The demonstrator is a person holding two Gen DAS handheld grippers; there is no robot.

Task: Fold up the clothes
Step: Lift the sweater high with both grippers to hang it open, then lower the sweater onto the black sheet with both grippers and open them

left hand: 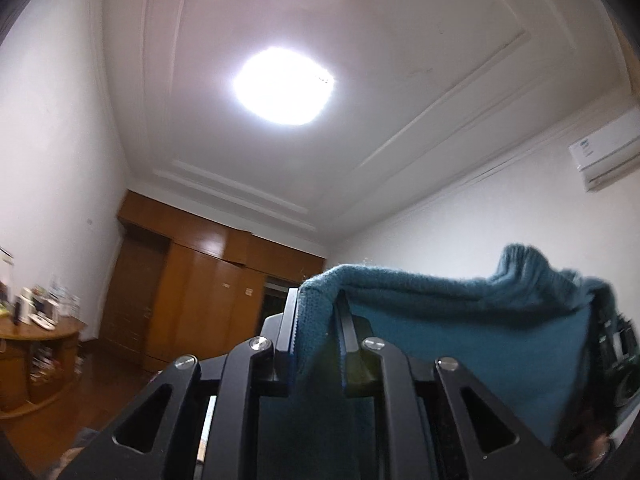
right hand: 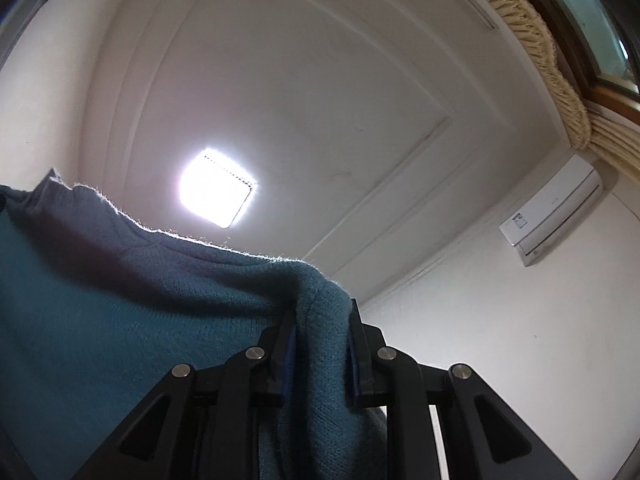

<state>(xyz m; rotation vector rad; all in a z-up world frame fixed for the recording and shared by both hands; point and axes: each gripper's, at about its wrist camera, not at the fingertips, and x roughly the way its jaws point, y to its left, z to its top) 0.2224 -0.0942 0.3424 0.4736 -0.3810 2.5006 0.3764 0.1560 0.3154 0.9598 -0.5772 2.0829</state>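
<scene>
Holding a teal sweater (left hand: pixel 460 320) aloft beneath the ceiling light (left hand: pixel 284 86), we clench its top edge in both the left gripper (left hand: pixel 316 320) and right gripper (right hand: pixel 320 336) jaws.

The left gripper (left hand: pixel 316 320) points steeply upward, its two black fingers (left hand: pixel 289 320) drawn close together and clamped on a fold of the sweater (left hand: pixel 460 320). The right gripper (right hand: pixel 320 332) tilts upward as well, its jaws likewise pressed onto a bunched edge of the same sweater (right hand: pixel 120 300). At the right edge of the left wrist view, part of the right gripper (left hand: pixel 616 344) shows beside the cloth.
</scene>
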